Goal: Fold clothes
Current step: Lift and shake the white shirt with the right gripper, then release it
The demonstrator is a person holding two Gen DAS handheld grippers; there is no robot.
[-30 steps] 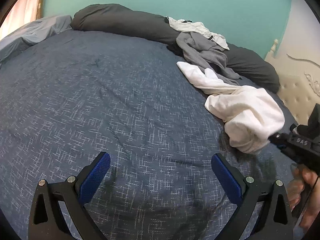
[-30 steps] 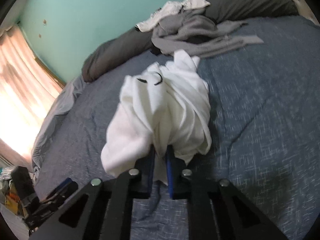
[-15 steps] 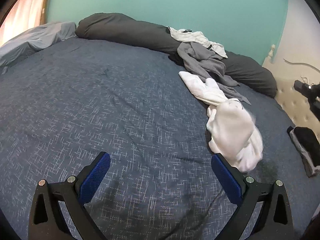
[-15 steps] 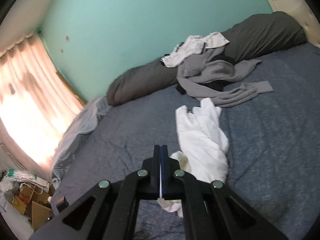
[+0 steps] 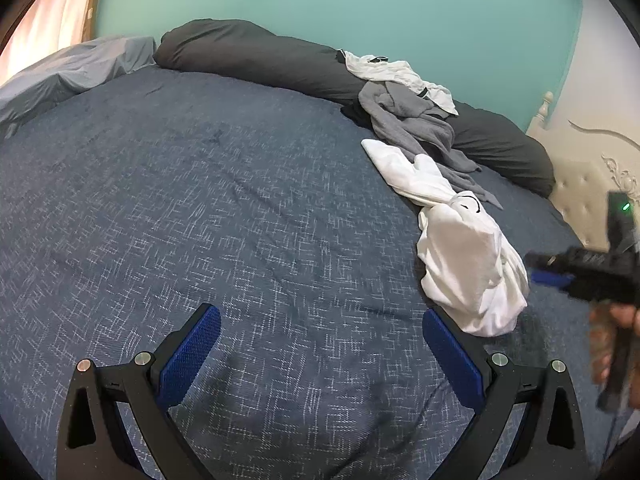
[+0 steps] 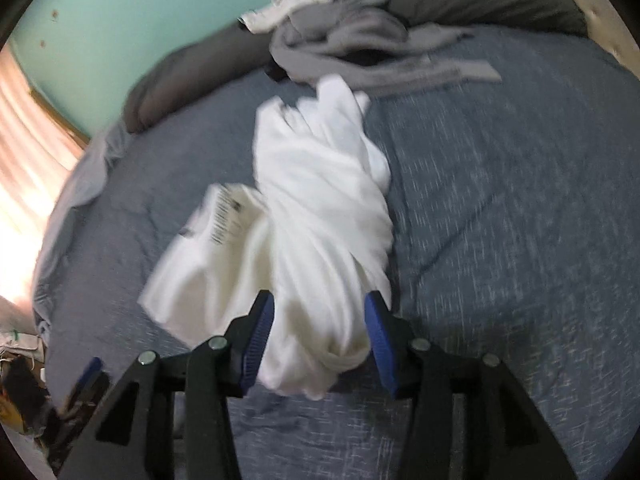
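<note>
Risk is rising as we are opening our right gripper point(image 6: 320, 336) around the bunched white cotton shirt point(image 6: 320, 208) at frame centre, left gripper point(image 5: 320, 356) gaping empty: cloth snagging a pad.

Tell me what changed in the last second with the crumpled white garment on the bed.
The right gripper was clamped on the crumpled white garment; now its jaws are opening around the bunched end. The garment lies more stretched out. The left gripper stays open and empty; the grey clothes pile is unmoved.
</note>
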